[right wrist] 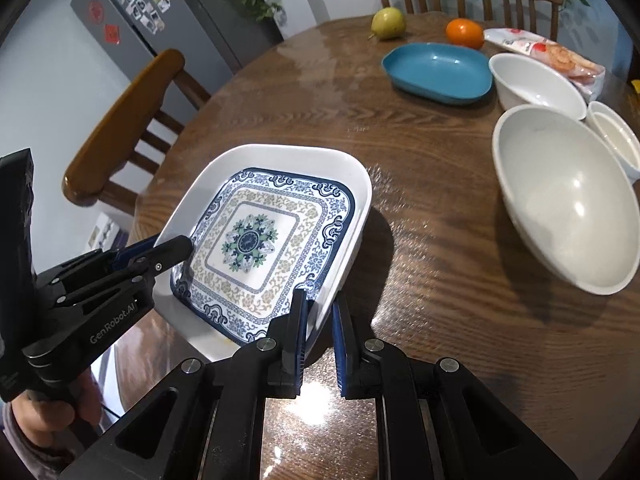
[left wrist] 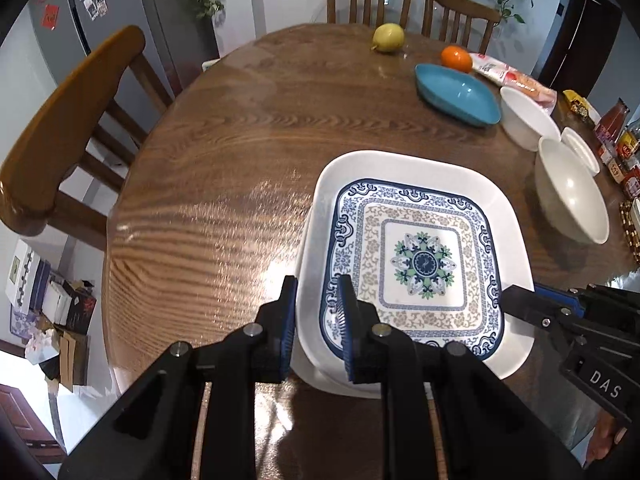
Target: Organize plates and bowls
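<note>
**Mia:** Where was the patterned plate [left wrist: 416, 264]?

**Ben:** It sat inside a bigger white square plate [left wrist: 400, 164], low and right of the middle in the left wrist picture. Both were on the brown wooden table [left wrist: 224, 168].

**Mia:** What was the left gripper [left wrist: 318, 312] doing?

**Ben:** Its two blue pads were pinching the near left rim of the plates. One finger was outside the rim and one was on the inside.

**Mia:** And the right gripper [right wrist: 320, 320]?

**Ben:** In the right wrist picture it sat at the bottom middle. Its fingers stood on either side of the white plate's near right rim, with a little gap showing. I cannot tell if it was squeezing the rim.

**Mia:** Did the plates lie flat?

**Ben:** In the right wrist picture they looked tipped, with a dark shadow under the right edge.

**Mia:** What else was there?

**Ben:** A blue dish [right wrist: 438, 72] was in the upper right. Next to it were a white bowl [right wrist: 536, 84], a big white bowl [right wrist: 568, 200] and a small white bowl [right wrist: 614, 140]. A pear [right wrist: 387, 23] and an orange [right wrist: 465, 33] were near the top, with a snack bag [right wrist: 548, 56] beside them.
</note>
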Demonstrator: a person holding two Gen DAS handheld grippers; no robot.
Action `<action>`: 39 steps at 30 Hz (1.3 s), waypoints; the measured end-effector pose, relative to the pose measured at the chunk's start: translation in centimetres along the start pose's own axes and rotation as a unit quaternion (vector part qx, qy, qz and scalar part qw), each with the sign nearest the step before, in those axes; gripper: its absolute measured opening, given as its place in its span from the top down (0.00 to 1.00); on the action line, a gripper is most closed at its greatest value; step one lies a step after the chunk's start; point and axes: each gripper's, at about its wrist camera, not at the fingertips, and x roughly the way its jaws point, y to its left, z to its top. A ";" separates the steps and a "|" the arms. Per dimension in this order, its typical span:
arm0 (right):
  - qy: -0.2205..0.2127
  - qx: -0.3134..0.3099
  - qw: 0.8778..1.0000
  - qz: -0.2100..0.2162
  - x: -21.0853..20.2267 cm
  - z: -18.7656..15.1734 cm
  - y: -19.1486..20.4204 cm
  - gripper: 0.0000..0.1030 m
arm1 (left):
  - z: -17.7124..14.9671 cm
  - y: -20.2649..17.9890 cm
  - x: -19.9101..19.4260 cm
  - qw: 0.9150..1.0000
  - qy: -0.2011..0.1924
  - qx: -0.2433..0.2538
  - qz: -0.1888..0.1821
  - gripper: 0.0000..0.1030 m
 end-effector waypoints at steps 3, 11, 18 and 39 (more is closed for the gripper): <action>0.008 -0.005 1.000 0.001 0.5 -0.2 0.3 0.87 | -0.3 0.3 0.4 1.000 0.008 -0.004 0.002 0.83; 0.017 -0.019 1.000 -0.005 0.6 -0.6 0.8 0.85 | -0.4 0.3 0.9 1.000 0.020 0.000 0.014 0.83; 0.022 -0.028 0.999 -0.014 0.5 -0.7 1.0 0.85 | -0.6 0.4 1.1 1.000 0.021 0.004 0.017 0.83; 0.003 -0.016 1.000 -0.014 -0.3 -0.6 0.6 0.85 | -0.2 0.3 0.1 1.000 0.011 -0.001 0.020 0.69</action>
